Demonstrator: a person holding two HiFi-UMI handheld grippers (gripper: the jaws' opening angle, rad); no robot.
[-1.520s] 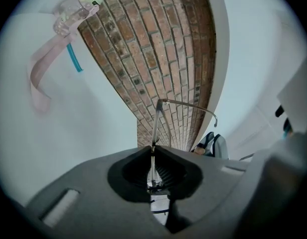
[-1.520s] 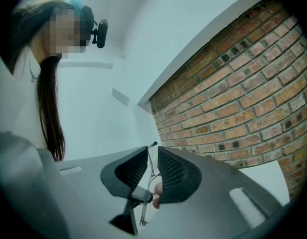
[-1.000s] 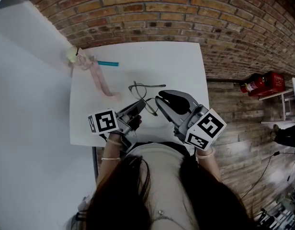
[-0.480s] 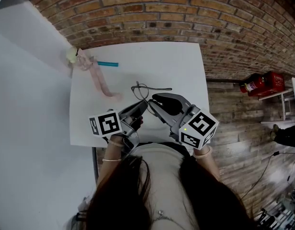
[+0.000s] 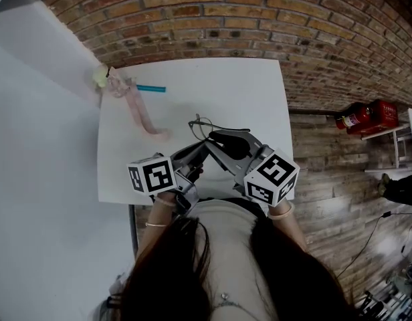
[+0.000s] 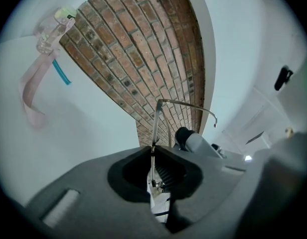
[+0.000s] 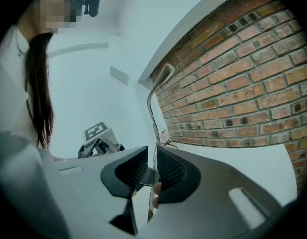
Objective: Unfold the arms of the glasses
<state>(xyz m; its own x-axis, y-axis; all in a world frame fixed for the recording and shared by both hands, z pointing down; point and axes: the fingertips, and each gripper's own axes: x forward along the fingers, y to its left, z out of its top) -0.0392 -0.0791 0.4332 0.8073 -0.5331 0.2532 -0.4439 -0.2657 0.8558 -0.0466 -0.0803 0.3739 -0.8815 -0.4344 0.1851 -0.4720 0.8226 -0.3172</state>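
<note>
Setting: white worktop (image 5: 249, 89) against a brick wall (image 5: 259, 19); a pink strap (image 5: 140, 112) and a teal pen (image 5: 151, 89) lie at its far left corner, well apart from the work
Glasses: thin wire glasses (image 5: 204, 124), apparently raised off the worktop near its front edge, between both tools
Left tool: left tool (image 6: 152, 156) has its jaws pinched shut on a thin bar of the frame, probably to anchor it against twisting
Right tool: right tool (image 7: 154, 166) is clamped on one slim arm, curved tip pointing up, likely to swing it about its hinge
Why in air: gives the arm room to open
Risk: springy wire could slip from either grip
</note>
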